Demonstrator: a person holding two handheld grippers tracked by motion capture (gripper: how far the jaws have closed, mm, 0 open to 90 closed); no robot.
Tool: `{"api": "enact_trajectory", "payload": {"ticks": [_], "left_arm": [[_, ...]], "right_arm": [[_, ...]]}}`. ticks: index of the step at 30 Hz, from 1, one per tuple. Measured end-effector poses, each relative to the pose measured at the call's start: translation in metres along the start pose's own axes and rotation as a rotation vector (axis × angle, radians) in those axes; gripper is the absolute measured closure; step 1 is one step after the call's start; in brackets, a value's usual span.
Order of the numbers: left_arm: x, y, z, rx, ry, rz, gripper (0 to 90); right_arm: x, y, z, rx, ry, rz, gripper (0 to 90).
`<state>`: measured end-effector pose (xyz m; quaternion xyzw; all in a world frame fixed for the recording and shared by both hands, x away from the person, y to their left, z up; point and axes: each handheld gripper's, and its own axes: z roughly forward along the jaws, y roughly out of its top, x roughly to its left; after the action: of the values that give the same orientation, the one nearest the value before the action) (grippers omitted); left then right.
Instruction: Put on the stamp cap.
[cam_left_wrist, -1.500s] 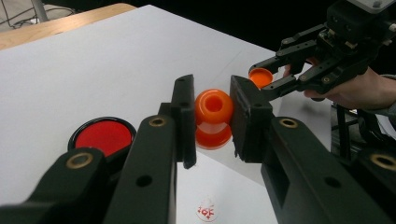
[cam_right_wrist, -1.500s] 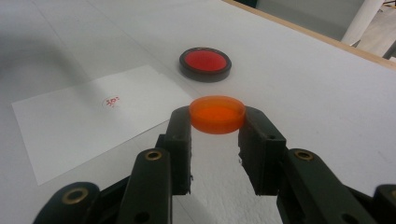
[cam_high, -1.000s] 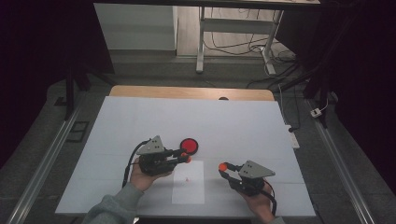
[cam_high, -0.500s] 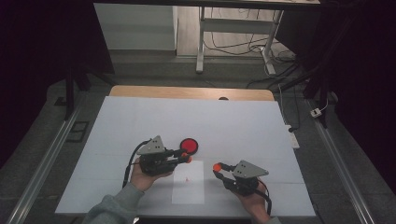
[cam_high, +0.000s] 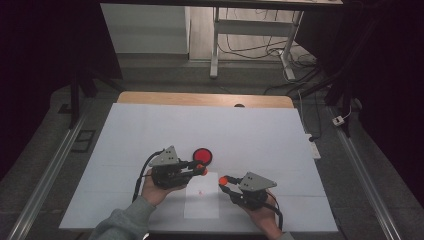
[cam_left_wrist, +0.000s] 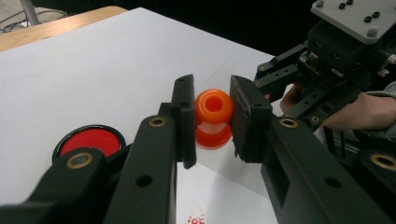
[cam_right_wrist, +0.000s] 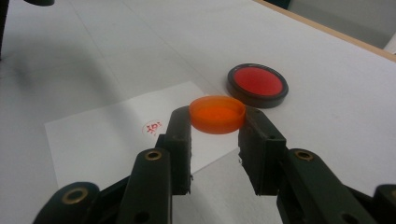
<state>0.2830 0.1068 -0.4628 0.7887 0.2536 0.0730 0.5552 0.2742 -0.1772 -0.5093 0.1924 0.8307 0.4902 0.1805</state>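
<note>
Your left hand-held gripper (cam_left_wrist: 212, 119) is clamped on the small orange plastic stamp (cam_left_wrist: 213, 118), and your right hand-held gripper (cam_right_wrist: 215, 135) pinches its round orange cap (cam_right_wrist: 217, 113), near the red ink pad (cam_right_wrist: 258, 85) on the white counter (cam_high: 250, 135).

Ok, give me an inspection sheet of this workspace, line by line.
Surface: white table top, wooden edge at the far side.
Job's things: orange stamp and orange cap; red ink pad open; white paper bearing a red stamp mark.
Clutter: nothing seen.
Grippers: left gripper shut on the orange stamp; right gripper shut on the orange cap.
Cables: one trails from each gripper; more lie on the floor beyond.
Surroundings: dark room, white table legs beyond.
</note>
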Motion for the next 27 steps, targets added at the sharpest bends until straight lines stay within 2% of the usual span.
{"api": "enact_trajectory", "payload": {"ticks": [10, 27], "left_arm": [[-0.006, 0.002, 0.007, 0.005, -0.022, 0.011, 72.1], [-0.011, 0.001, 0.015, 0.024, -0.040, 0.020, 72.1]], "right_arm": [[0.006, 0.007, 0.010, -0.013, 0.025, 0.002, 64.6], [0.012, 0.015, 0.014, -0.034, 0.042, -0.004, 64.6]]}}
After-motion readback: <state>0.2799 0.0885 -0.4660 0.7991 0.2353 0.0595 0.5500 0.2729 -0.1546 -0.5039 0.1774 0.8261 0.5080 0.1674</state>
